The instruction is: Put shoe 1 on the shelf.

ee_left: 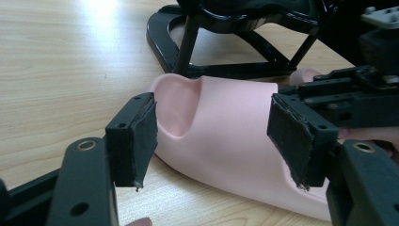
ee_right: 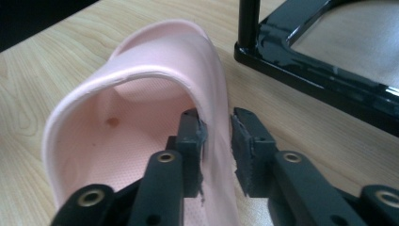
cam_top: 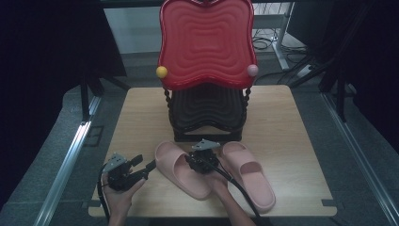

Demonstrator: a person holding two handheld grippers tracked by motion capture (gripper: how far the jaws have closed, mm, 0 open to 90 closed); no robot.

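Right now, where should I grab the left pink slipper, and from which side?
Take the left pink slipper by the side wall of its strap, as the right claw is set now: one jaw inside the opening, one outside. That wall stands up thin above the table, so I'd come from the heel end.
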